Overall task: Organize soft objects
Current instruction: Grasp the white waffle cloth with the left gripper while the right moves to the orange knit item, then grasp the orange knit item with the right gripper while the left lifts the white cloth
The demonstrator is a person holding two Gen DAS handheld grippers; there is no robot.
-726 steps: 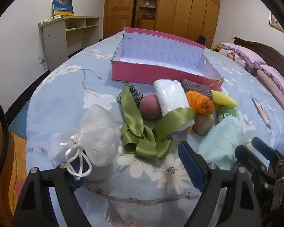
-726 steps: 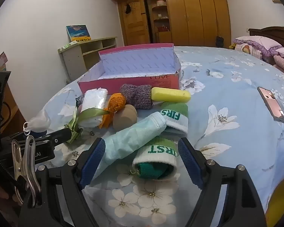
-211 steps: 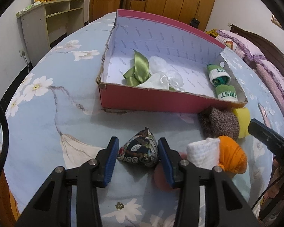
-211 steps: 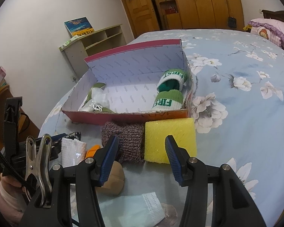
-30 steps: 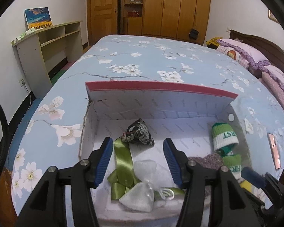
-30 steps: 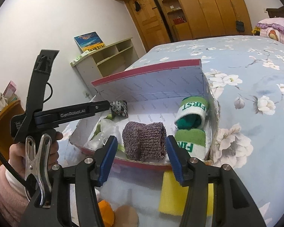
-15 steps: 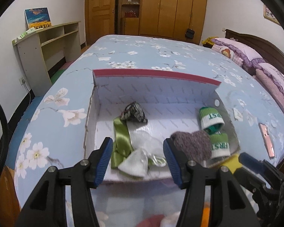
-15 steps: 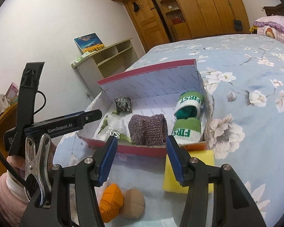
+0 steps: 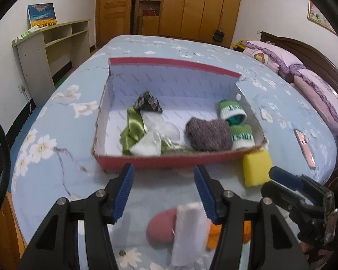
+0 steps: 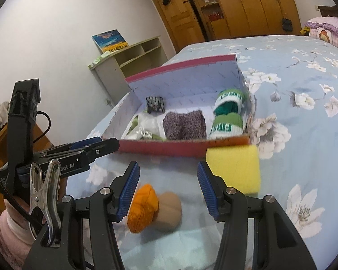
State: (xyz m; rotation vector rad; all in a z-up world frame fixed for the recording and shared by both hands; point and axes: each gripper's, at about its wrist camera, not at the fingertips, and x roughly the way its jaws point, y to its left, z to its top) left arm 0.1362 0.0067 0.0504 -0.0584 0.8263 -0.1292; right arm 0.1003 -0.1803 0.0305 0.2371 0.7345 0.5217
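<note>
A pink cardboard box on the bed holds a patterned pouch, a green ribbon, a white mesh bag, a purple-grey knit roll and two green-and-white socks. My left gripper is open and empty, above a pink ball and a white roll. My right gripper is open and empty, above an orange ball and a tan ball. A yellow sponge lies in front of the box.
The floral blue bedspread runs to a rounded near edge. A phone lies at the right. A pale green cloth lies under the right gripper. A shelf unit, wardrobes and pillows stand around the bed.
Both grippers have pulled back from the box toward the near edge. The knit roll and patterned pouch stay inside the box. The balls and white roll have come into view below the grippers.
</note>
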